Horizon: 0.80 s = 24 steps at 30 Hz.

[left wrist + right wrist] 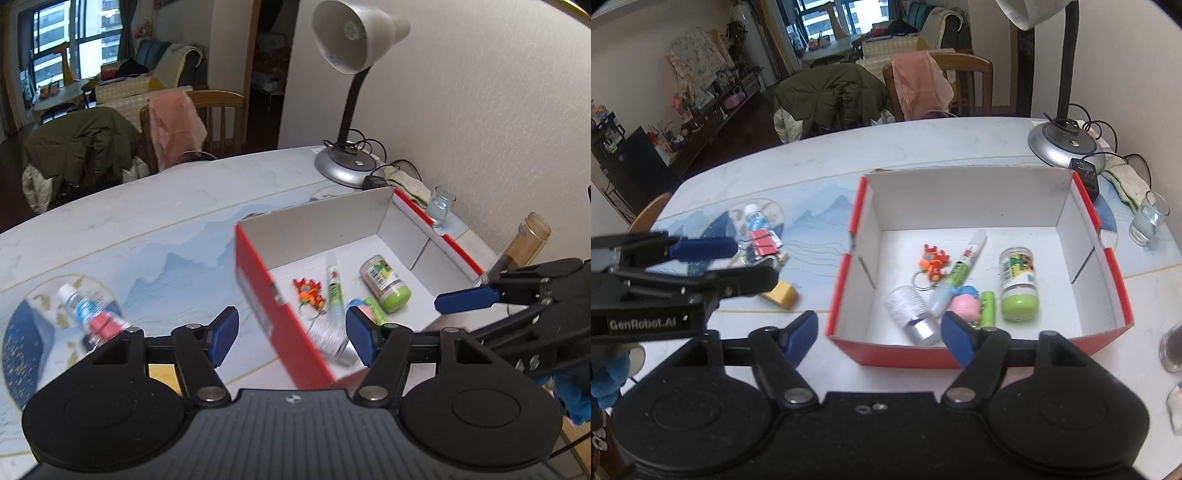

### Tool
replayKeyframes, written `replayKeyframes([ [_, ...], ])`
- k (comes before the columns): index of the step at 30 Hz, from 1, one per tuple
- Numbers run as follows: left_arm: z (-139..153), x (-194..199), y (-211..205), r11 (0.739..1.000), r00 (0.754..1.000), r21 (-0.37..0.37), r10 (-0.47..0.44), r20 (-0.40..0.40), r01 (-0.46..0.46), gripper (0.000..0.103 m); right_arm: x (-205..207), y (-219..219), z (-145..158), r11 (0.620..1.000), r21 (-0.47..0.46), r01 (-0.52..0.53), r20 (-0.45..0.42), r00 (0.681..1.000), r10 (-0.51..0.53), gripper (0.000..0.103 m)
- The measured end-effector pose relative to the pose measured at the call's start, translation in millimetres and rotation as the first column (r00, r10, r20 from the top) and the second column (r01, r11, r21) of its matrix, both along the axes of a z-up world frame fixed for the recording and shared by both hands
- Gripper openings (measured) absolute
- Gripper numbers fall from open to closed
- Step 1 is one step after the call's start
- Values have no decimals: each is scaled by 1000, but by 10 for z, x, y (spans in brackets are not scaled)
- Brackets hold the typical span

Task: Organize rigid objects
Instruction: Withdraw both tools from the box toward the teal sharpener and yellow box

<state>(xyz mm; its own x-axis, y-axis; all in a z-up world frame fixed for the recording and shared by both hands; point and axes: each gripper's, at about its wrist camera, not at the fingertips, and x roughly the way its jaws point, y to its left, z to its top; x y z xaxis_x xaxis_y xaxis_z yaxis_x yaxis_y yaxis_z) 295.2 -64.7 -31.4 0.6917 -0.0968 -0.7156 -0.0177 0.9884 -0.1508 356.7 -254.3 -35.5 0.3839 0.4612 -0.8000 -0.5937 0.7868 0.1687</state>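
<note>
Red box on worktop holds green-capped jar, marker, keychain, both grippers' fingers apart, gripping nothing, tube outside.

— What's in the red box?
— Green-capped jar, silver-capped bottle, marker, orange keychain, all lying flat.
— Outside?
— A tube and yellow block on the counter.

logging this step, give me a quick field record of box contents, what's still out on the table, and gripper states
box: red box, open top
in box: green-capped jar, white tube, orange keychain, silver-capped bottle, pink toy, green battery
left on table: small bottle, pink binder clip, yellow block
left gripper: open, empty
right gripper: open, empty
</note>
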Motion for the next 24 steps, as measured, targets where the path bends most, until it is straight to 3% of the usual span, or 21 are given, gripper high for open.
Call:
replayKeyframes([
  [11, -82, -704, 529, 997, 998, -17, 69, 11, -69, 70, -460, 376, 8, 999, 45, -12, 17, 1000, 12, 86],
  [18, -163, -1020, 907, 995, 995, -28, 99, 14, -98, 84, -673, 697, -73, 999, 40, -32, 16, 999, 32, 87],
  [23, -283, -1240, 1165, 993, 994, -45, 110, 8, -110, 85, -774, 941, -142, 999, 22, -50, 15, 999, 50, 87],
  [24, -312, -1278, 1209, 993, 994, -45, 111, 6, -111, 90, -788, 989, -161, 998, 20, -55, 13, 998, 55, 87],
])
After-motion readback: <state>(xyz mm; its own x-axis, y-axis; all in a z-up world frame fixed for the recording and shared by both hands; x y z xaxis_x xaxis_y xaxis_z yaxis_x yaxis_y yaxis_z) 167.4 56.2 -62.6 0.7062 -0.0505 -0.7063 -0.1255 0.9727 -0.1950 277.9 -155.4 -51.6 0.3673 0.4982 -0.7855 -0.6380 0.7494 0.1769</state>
